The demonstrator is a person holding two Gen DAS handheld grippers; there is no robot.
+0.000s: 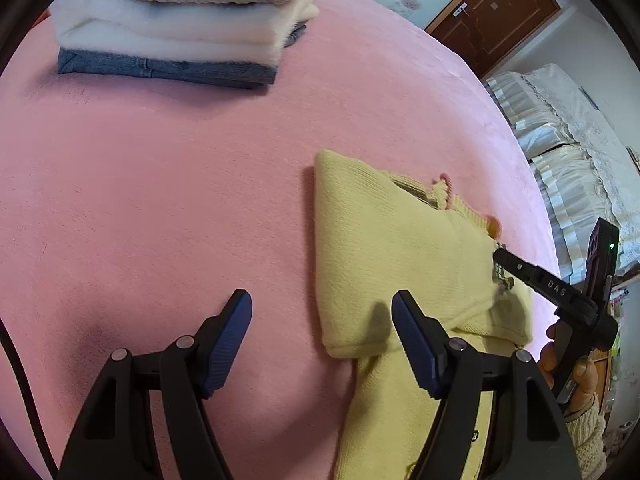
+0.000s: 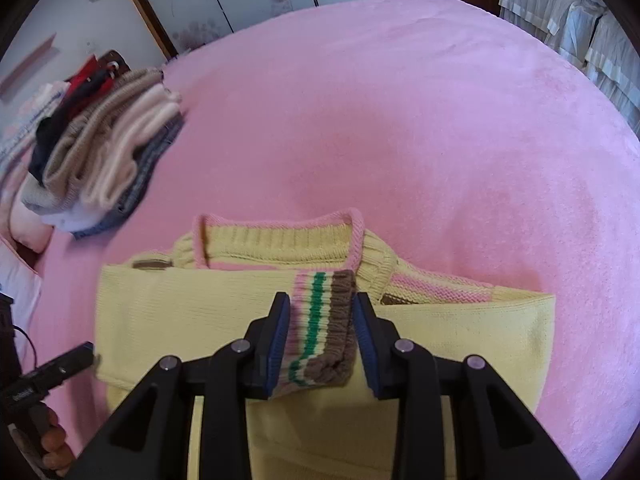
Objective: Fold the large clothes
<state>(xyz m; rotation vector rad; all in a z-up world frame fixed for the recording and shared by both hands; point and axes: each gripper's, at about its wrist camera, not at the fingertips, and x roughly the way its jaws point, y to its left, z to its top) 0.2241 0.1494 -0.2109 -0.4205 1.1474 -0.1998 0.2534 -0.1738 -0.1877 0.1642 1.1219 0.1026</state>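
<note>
Your right claw (image 2: pixel 322 334) loosely straddles striped cuff (image 2: pixel 320 328), pads parted, laying sleeve across yellow sweater (image 2: pixel 168 312); left claw (image 1: pixel 322 336) wide, empty.

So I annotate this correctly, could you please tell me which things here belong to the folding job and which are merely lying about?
Job: yellow sweater, its striped cuff, right gripper, left gripper.
Lying about: stack of folded clothes, pink bedspread.

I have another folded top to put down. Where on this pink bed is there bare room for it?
The widest bare patch of the pink blanket lies beyond the yellow sweater, out to the far edge. Another lies between the sweater and the stack of folded clothes. The near side is crowded: the sweater and both grippers are there.
</note>
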